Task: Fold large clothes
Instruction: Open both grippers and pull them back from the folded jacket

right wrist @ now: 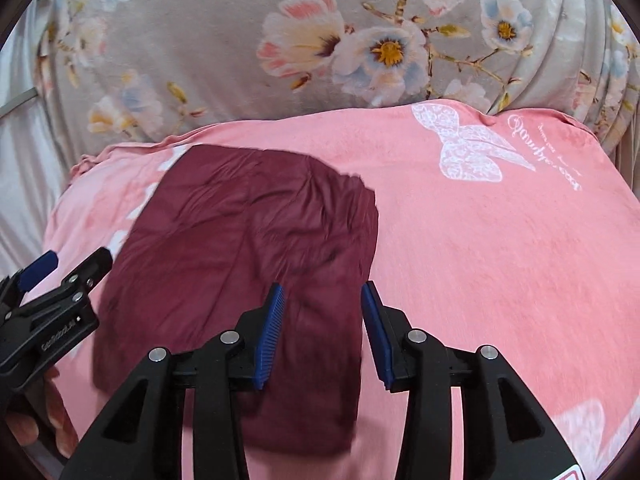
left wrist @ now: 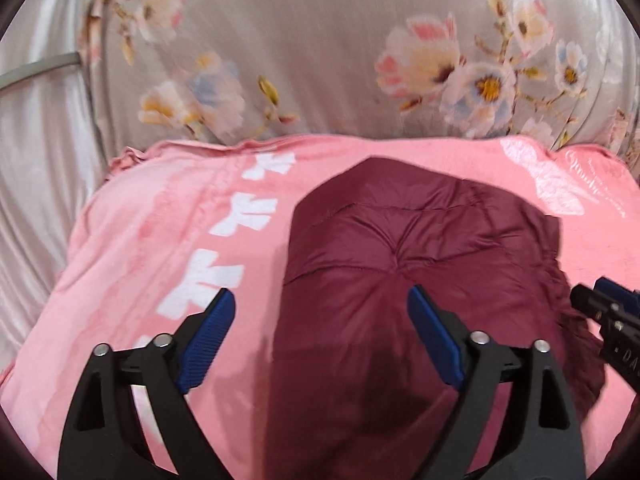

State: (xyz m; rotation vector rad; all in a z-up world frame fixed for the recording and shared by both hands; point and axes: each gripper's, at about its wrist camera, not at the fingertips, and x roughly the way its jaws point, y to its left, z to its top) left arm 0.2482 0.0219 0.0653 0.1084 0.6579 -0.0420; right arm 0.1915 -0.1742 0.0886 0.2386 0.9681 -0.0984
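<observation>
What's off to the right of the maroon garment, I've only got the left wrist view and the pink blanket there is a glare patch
Observer: In the right wrist view that patch is a white lace butterfly print on the pink blanket, with cursive lettering beside it.
Operator: Is the right gripper holding the maroon garment?
Observer: No. The right gripper is open above the maroon garment, nothing between its pads.
Operator: Anything else printed nearer me?
Observer: Yes, part of a second white print shows at the lower right edge of the blanket.
</observation>
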